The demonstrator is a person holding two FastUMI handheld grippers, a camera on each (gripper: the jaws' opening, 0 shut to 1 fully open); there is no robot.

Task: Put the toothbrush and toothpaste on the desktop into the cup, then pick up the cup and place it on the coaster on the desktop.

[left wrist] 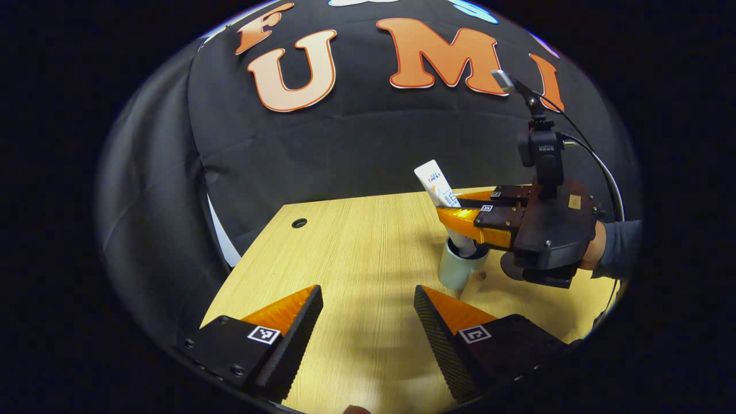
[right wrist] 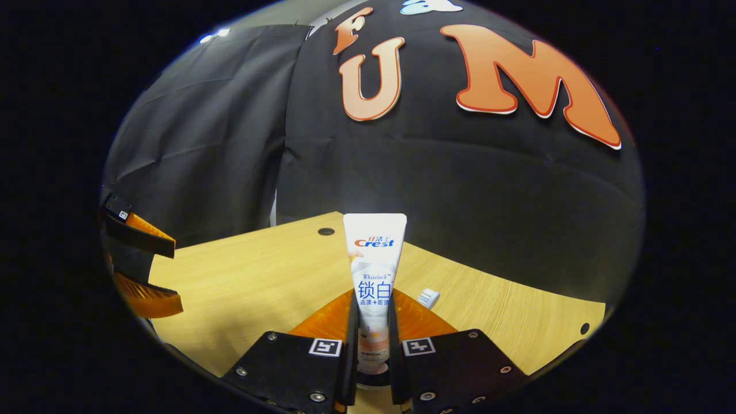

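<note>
The right gripper (left wrist: 460, 214) clamps the toothpaste tube (right wrist: 374, 276) nearly upright, lower end already inside the cup (left wrist: 460, 265) on the tabletop (left wrist: 356, 253), while the left gripper (left wrist: 368, 322) waits nearby with spread fingers, empty.

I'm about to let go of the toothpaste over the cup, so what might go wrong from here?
1. The right tool grips the toothpaste tube with its lower end in the light cup; pulling away sideways may tip the cup.
2. The tube stands tall above the rim and leans, so it might topple the cup once freed.
3. The left tool hangs open nearby, not steadying the cup.
</note>
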